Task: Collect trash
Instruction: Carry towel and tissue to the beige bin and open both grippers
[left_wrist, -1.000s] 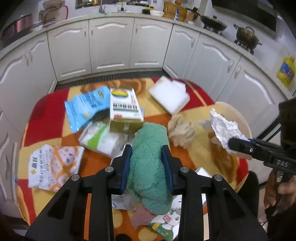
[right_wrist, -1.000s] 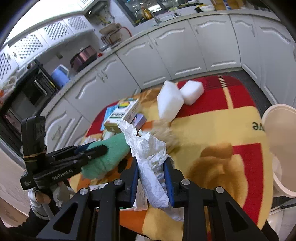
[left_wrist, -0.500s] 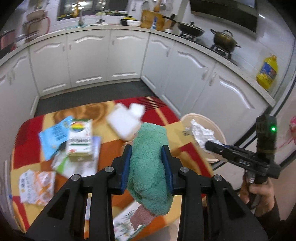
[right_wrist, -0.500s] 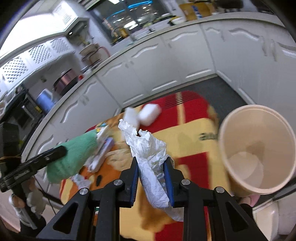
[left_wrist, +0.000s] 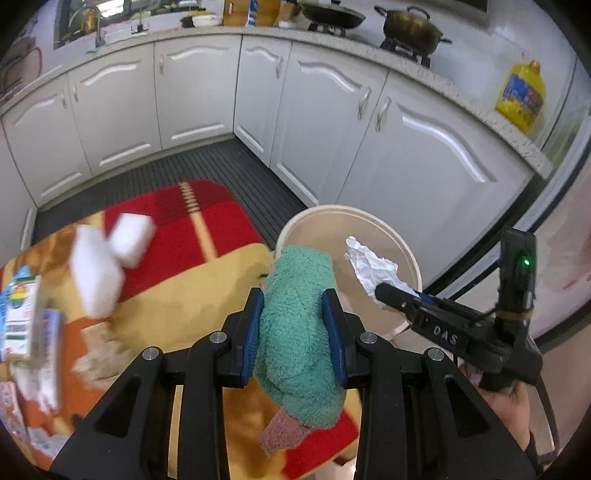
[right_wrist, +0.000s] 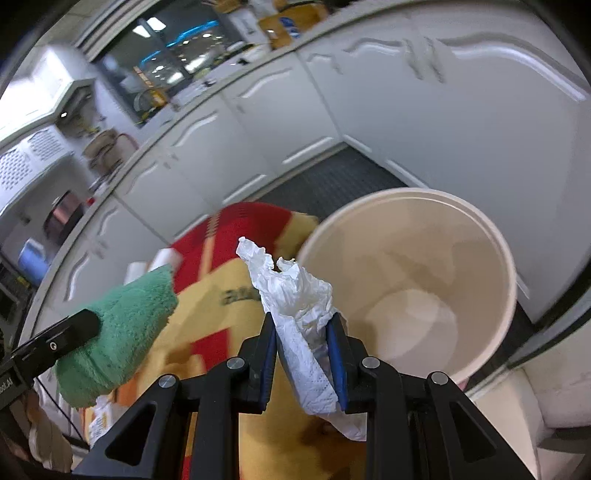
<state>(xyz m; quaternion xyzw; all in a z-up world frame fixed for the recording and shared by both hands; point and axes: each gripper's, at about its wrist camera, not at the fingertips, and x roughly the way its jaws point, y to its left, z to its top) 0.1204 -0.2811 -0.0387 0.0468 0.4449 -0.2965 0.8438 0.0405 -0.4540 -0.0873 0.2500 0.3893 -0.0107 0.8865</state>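
The left gripper (left_wrist: 295, 325) has its blue-padded fingers (left_wrist: 252, 328) closed on a fluffy green cloth (left_wrist: 299, 332), a thick, nubbly bundle with a pinkish scrap hanging from its lower end; it hangs over the right edge of the surface (left_wrist: 177, 291), just at the near rim of a round cream bin (left_wrist: 402, 243). The right gripper (right_wrist: 303, 354) has its fingers clamped on a crumpled white paper towel (right_wrist: 295, 295), thin, creased and embossed, whose upper end rises above the fingertips beside the bin's rim. In the right wrist view the bin (right_wrist: 498, 295) is a smooth-walled, empty tub standing on the floor off the surface's edge, against white panelled cabinets (left_wrist: 369, 122). The surface is covered by a red, yellow and orange patterned cloth. Toward its far left part lie two white foam blocks (left_wrist: 99, 266), one leaning on the other, blurred; at its left edge are a printed carton (left_wrist: 18, 314) and some packets, too smeared to read. A beige crumpled wad (left_wrist: 99, 354) lies near the left gripper's frame. Beyond, a dark ribbed floor mat (left_wrist: 177, 170) runs along the cabinets, and on the counter above stand a dark pot (left_wrist: 410, 24) and a yellow oil jug (left_wrist: 521, 96).
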